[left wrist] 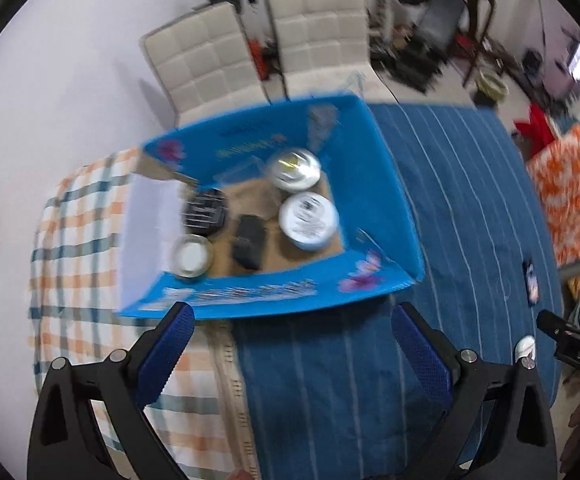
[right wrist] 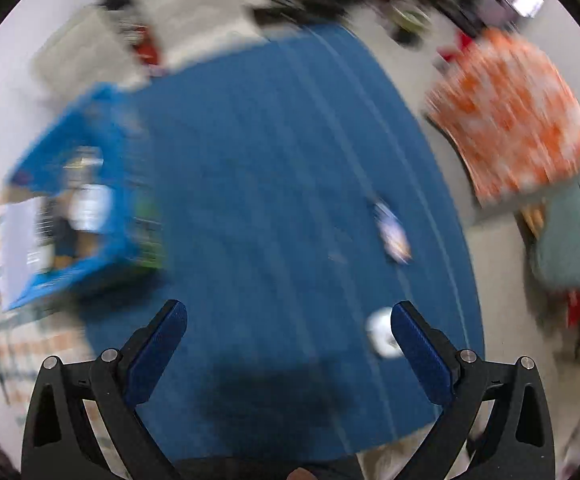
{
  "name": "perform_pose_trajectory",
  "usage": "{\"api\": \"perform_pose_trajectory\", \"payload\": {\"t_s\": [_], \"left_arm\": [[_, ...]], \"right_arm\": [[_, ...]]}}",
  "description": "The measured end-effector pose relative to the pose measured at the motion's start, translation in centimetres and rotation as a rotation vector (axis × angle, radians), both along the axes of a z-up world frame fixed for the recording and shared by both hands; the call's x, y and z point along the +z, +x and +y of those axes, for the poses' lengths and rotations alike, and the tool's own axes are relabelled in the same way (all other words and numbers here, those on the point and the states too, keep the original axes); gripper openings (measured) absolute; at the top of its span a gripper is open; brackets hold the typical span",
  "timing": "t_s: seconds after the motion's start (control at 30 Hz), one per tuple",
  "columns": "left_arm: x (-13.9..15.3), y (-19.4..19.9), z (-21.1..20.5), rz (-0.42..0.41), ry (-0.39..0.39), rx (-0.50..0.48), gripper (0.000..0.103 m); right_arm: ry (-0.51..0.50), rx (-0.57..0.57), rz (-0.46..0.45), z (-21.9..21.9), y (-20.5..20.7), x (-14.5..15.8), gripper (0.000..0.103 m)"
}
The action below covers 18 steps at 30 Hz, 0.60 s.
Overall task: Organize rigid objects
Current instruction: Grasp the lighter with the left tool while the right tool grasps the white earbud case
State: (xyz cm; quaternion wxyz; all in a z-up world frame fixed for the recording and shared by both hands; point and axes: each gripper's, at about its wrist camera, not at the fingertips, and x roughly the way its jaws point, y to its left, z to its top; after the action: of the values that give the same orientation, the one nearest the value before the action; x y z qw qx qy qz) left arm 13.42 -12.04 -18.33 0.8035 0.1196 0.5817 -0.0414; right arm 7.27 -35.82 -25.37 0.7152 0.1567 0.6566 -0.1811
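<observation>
From my left wrist, my left gripper hangs with jaws spread wide and empty, just near of the blue box. The box's long axis runs left to right across the worktop, straddling the checked cloth and the blue striped cloth. Inside lie two round tins, a small bowl and a dark block.

From my right wrist, heavily blurred, my right gripper is also open and empty; a small white object sits beside its right finger.
</observation>
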Motion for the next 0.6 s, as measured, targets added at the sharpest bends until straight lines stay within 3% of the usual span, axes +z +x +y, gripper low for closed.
{"api": "perform_pose_trajectory", "payload": {"t_s": [0.2,0.3,0.33,0.43,0.6], "left_arm": [[-5.9,-0.2,-7.7,0.103,0.045,-0.117,0.101],[-7.6,-0.6,-10.8,0.127,0.067,-0.165,0.101],[-8.1,-0.6,-11.8,0.137,0.075,-0.18,0.101],[-9.5,-0.8,-14.3,0.167,0.083,-0.212,0.101],[-11.1,-1.2,-18.2,0.231,0.053,-0.245,0.101]], "right_arm": [[0.072,-0.179,0.137,-6.7,-4.4,-9.3,0.103],[0.114,-0.227,0.137,-8.1,-5.3,-11.6,0.101],[0.115,-0.233,0.136,-8.4,-5.6,-12.1,0.097],[0.095,-0.229,0.148,-8.9,-5.8,-13.3,0.059],[0.067,-0.182,0.12,-8.7,-5.8,-11.8,0.055]]}}
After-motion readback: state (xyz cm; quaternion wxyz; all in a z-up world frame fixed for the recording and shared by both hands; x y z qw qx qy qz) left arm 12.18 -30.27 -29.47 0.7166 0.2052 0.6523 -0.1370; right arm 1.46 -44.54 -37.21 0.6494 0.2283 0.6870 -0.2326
